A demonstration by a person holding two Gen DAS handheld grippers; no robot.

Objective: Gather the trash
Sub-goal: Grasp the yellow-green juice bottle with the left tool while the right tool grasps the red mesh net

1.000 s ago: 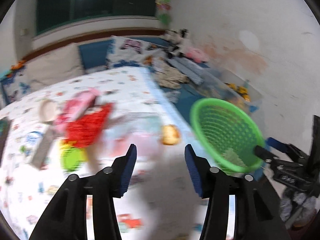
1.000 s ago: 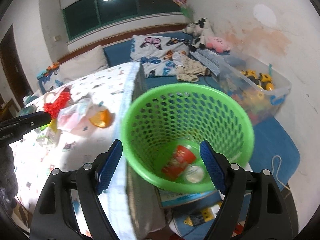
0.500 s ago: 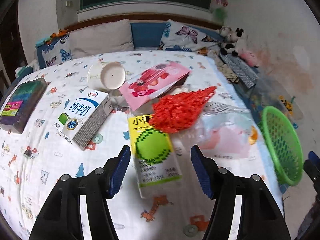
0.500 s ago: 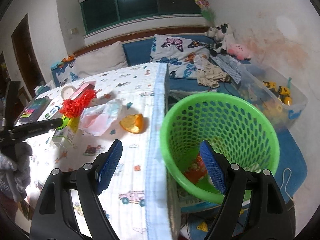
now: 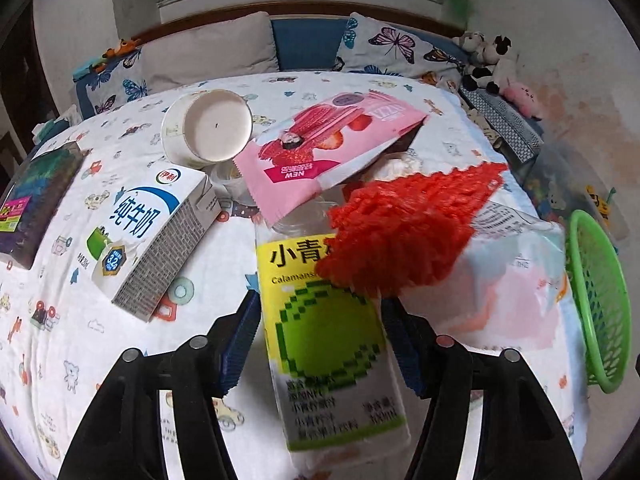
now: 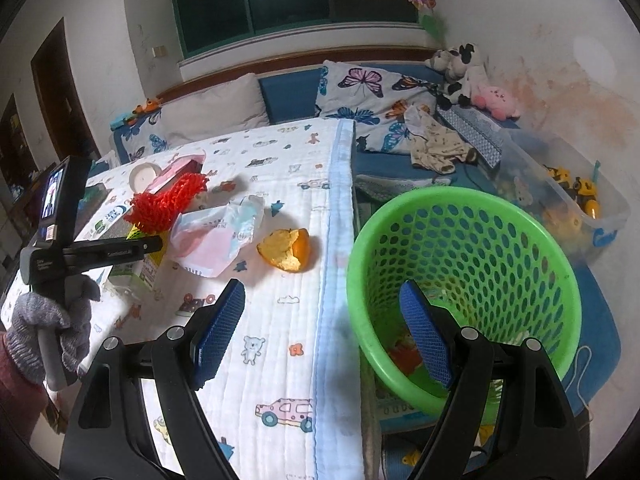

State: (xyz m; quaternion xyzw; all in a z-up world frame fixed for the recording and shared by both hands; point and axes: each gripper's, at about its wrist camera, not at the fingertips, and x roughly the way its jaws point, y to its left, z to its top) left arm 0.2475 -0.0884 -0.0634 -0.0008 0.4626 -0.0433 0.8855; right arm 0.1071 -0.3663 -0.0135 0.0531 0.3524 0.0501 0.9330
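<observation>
My left gripper [image 5: 320, 336] is open, its blue pads on either side of a clear drink bottle [image 5: 332, 340] with a yellow-green label lying on the table. A red mesh net [image 5: 404, 228] lies over the bottle's top. A pink snack wrapper [image 5: 324, 148], a milk carton [image 5: 152, 236], a paper cup [image 5: 212, 128] and a clear plastic bag [image 5: 516, 276] lie around it. My right gripper [image 6: 324, 332] is open and empty over the table edge, beside the green basket [image 6: 472, 280]. An orange peel [image 6: 286, 250] lies ahead of it.
The table [image 6: 280, 360] has a cartoon-print white cloth. A dark book [image 5: 28, 200] lies at its left edge. Behind are pillows, plush toys and a clear toy bin [image 6: 568, 196]. The left hand-held gripper [image 6: 80, 248] shows in the right wrist view.
My left gripper swung from the basket back over the table and closed in on the drink bottle, which now sits between its pads. My right gripper shifted left, so the basket sits further right.
</observation>
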